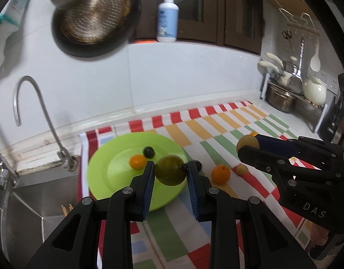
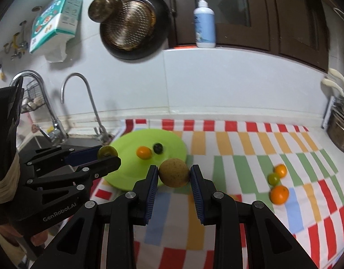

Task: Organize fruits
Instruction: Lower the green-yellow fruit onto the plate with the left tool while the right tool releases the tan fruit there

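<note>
My left gripper (image 1: 170, 168) is shut on an olive-green round fruit (image 1: 169, 170) and holds it above the near right part of the lime-green plate (image 1: 104, 174). The plate holds a small orange fruit (image 1: 138, 161) and a dark berry (image 1: 149, 152). My right gripper (image 2: 173, 172) is shut on a tan-yellow round fruit (image 2: 173, 172), held over the cloth just right of the plate (image 2: 172, 143). On the striped cloth lie an orange (image 1: 220, 174), a small tan fruit (image 1: 242, 169), and in the right wrist view two oranges (image 2: 279, 194) and a small green fruit (image 2: 273, 178).
The steel sink (image 1: 26, 201) with its curved tap (image 1: 26, 94) lies left of the plate. A dish rack with pots and a white kettle (image 1: 314, 92) stands at the back right. A frying pan (image 2: 131, 29) hangs on the wall; a pump bottle (image 2: 203, 22) stands on the ledge.
</note>
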A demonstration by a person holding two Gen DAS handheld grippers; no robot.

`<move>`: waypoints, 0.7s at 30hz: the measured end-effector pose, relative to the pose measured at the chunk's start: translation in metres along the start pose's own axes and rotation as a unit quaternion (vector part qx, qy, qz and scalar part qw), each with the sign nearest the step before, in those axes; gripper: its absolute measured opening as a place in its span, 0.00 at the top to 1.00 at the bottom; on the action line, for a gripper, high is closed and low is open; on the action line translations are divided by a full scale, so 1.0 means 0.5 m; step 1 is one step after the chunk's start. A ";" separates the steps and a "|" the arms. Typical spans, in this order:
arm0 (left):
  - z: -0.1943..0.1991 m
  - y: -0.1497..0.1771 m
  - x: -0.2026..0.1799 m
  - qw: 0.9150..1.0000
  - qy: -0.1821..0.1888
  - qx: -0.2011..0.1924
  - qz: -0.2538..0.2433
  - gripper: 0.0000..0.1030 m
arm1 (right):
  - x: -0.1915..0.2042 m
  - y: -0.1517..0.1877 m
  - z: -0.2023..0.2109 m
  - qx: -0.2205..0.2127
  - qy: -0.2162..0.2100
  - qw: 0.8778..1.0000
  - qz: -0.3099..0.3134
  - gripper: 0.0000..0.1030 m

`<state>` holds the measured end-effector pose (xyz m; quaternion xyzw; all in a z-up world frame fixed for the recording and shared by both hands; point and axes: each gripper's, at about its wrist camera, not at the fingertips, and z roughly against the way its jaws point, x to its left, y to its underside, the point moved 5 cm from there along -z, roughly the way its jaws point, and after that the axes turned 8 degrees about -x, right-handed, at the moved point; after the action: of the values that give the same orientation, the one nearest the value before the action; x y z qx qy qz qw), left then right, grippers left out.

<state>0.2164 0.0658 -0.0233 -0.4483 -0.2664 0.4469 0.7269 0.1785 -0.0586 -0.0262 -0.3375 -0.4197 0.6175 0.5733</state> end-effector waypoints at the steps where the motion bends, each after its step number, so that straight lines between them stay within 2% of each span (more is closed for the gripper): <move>1: 0.002 -0.003 0.007 1.000 -0.005 -0.002 0.002 0.72 | 0.005 -0.006 -0.004 -0.001 -0.003 1.000 0.000 0.70; 13: -0.013 -0.011 0.085 0.998 -0.056 -0.007 0.019 0.72 | 0.053 -0.056 -0.081 -0.011 -0.055 0.998 0.020 0.70; 21: -0.059 0.001 0.130 0.997 -0.074 0.007 0.028 0.72 | 0.065 -0.054 -0.170 0.017 -0.078 0.997 0.016 0.70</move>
<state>0.2694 0.1111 -0.0380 -0.4159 -0.3035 0.5015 0.6953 0.2626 -0.0156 -0.0355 -0.2848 -0.4473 0.6580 0.5347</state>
